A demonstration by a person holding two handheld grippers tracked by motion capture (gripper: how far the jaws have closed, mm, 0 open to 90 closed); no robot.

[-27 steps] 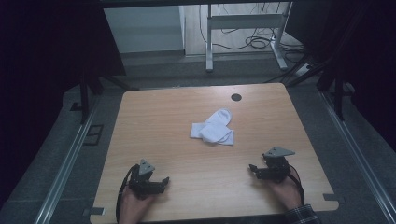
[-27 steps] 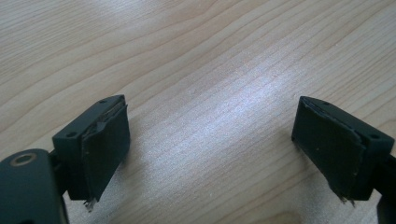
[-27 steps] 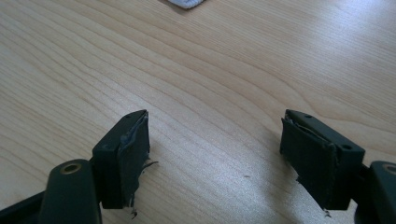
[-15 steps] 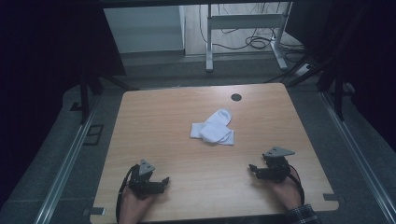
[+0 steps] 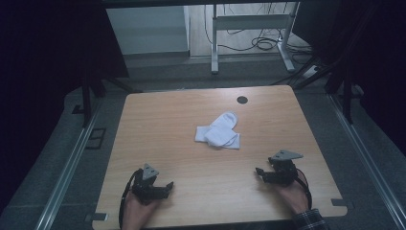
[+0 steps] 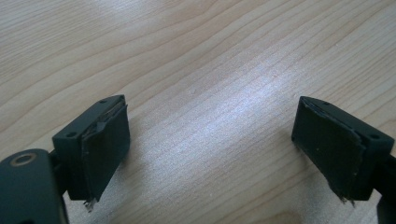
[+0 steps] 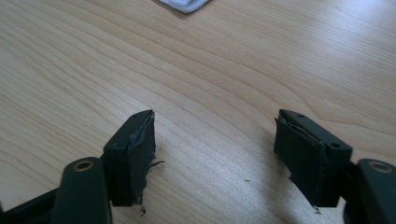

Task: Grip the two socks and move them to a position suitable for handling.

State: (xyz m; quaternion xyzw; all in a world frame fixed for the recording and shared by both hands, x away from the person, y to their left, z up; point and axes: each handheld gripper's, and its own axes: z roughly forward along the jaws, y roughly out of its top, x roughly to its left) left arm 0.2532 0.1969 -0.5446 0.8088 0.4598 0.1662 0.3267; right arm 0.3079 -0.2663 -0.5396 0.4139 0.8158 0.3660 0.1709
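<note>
My left gripper (image 5: 165,184) sits near the table's (image 5: 158,120) front-left edge, jaws spread wide, nothing but bare wood between them; my right gripper (image 5: 258,171) sits front-right, jaws apart too, empty; both point inward; white folded socks (image 5: 219,132) lie mid-table, well apart from both, a corner of them at the top of the right gripper view.
</note>
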